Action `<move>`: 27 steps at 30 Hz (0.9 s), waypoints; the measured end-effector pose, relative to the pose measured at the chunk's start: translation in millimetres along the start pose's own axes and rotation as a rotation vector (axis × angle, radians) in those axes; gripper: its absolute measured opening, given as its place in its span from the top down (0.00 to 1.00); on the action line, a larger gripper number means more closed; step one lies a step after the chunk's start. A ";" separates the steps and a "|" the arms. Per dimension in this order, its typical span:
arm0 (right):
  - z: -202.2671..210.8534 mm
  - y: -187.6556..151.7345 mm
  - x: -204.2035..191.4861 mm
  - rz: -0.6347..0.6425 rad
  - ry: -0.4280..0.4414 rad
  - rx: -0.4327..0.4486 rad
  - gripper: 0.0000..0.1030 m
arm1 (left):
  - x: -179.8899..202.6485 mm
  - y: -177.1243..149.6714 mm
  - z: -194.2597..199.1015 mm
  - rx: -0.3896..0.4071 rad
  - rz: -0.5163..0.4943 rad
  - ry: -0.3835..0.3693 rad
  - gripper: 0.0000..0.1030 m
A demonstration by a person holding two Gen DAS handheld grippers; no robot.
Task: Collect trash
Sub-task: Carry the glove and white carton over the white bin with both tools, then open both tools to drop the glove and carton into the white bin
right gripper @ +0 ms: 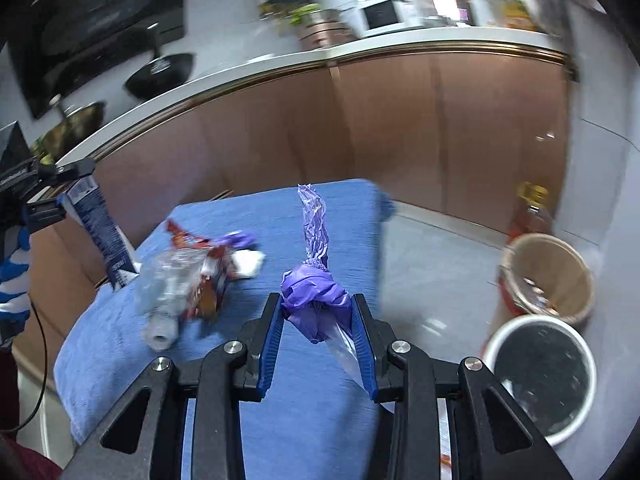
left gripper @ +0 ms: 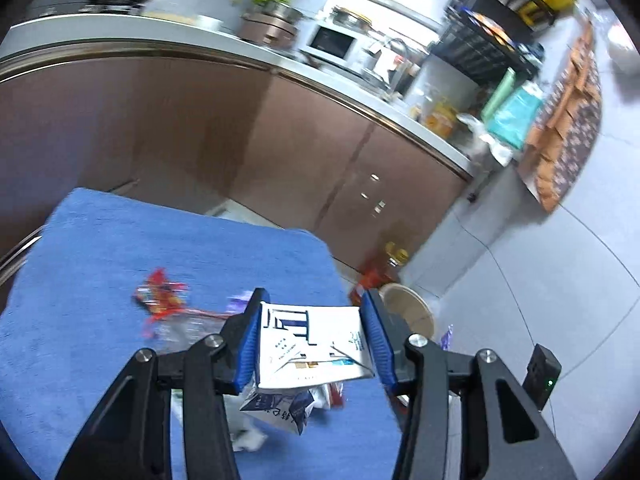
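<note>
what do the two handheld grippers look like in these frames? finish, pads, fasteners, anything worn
Both match: the left gripper and right gripper have matte black linkage arms with cut-out windows, silver round pivot bolts, and ribbed blue finger pads. In the right wrist view the left gripper appears at the frame's left edge, with a blue-and-white striped glove and a thin black cable hanging below it.
</note>
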State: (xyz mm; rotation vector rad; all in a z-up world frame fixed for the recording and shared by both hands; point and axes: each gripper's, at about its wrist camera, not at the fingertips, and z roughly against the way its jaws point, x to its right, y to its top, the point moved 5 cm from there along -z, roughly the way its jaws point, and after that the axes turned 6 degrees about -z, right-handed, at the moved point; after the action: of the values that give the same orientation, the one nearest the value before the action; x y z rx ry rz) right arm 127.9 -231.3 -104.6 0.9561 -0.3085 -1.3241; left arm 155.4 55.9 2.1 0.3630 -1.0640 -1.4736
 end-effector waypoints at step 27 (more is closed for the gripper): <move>0.7 -49.9 261.5 -0.422 -0.484 -0.010 0.51 | 327.6 -74.4 -321.3 -0.381 -0.311 -0.351 0.55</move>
State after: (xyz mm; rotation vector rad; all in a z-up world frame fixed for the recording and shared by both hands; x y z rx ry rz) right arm 164.2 -466.8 -223.3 0.7010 -0.4850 -1.9455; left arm 275.1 -379.1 -110.2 -0.0065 -0.9971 -2.0300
